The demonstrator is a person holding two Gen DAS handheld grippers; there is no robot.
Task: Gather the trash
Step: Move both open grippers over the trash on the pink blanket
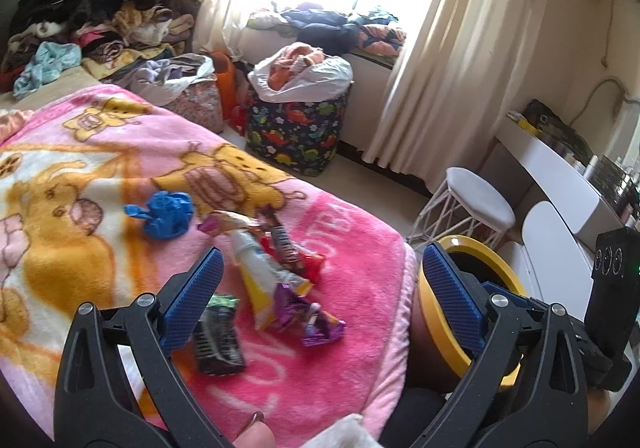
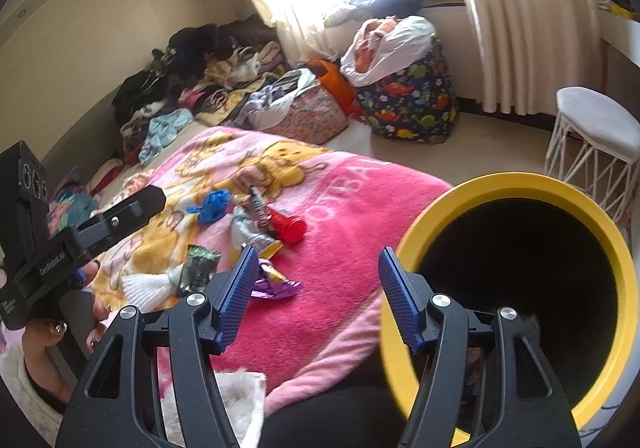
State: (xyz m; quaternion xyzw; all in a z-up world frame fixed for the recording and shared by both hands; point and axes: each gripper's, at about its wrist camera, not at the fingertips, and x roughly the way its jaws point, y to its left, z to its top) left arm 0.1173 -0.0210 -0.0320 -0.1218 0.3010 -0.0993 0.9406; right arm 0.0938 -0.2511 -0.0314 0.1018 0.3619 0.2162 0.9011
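While both grippers tilt down over the foot of the bed, neither holds anything. From its own camera, the left gripper (image 1: 322,282) has its jaws spread wide, with wrappers on the blanket (image 1: 352,248) showing between them. The right gripper (image 2: 318,280) stands with its jaws apart and empty, its right finger in front of the yellow rim of the black trash bin (image 2: 516,183), which sits just beside the blanket's near right corner. The person's hand (image 2: 60,324) grips the left device's handle at the right camera's left edge. Trash lies scattered near the blanket's foot edge: a crumpled blue bag (image 1: 162,217), a long white-and-yellow wrapper (image 1: 260,272), a red wrapper (image 2: 288,228), a crinkled purple wrapper (image 1: 316,322) and a dark wrapper with green print (image 1: 218,336).
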